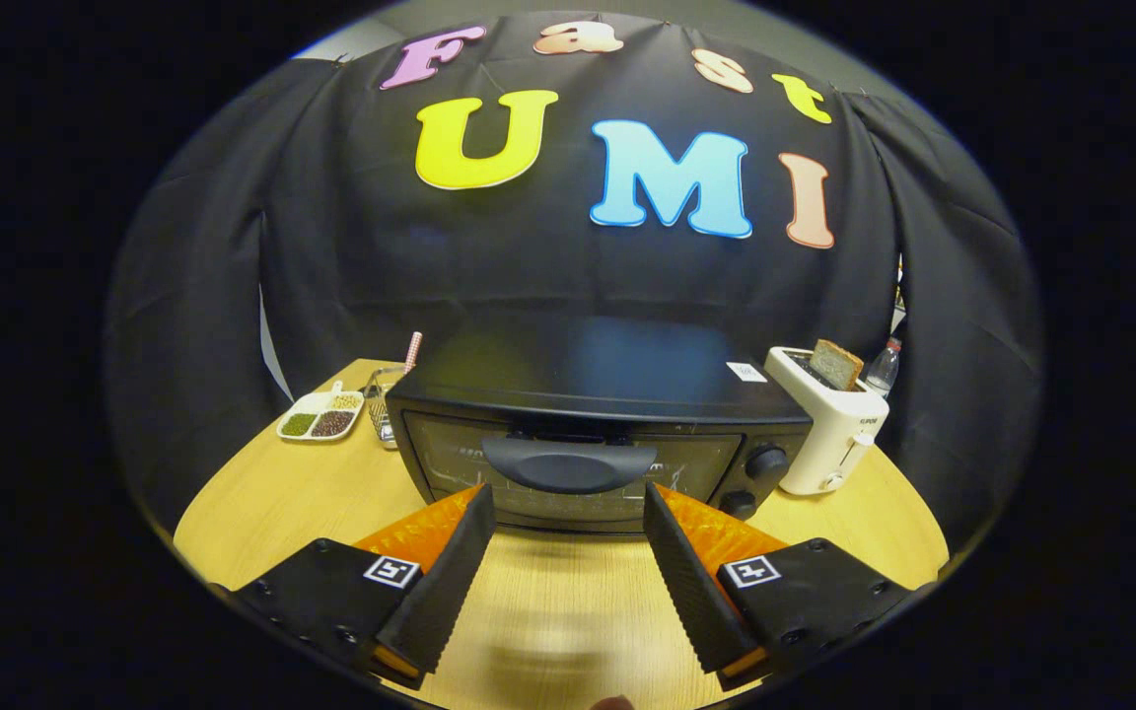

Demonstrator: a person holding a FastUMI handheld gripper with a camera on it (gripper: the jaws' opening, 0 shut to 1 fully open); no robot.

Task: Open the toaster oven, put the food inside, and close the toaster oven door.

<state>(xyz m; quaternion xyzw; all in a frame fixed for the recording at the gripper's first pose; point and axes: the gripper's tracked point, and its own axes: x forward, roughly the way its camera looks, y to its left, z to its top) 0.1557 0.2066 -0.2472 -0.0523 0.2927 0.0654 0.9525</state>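
Note:
A black toaster oven stands on the round wooden table, its glass door closed. The door's dark curved handle sits just ahead of my fingertips and slightly above them. My gripper is open, with a wide gap between the two fingers and nothing held. Through the gap I see the oven's lower door edge and bare table. Two black knobs sit on the oven's right side. I cannot make out what is behind the glass.
A white pop-up toaster with a slice of bread stands right of the oven, a plastic bottle behind it. Left of the oven lie a white divided dish of beans and a small wire basket.

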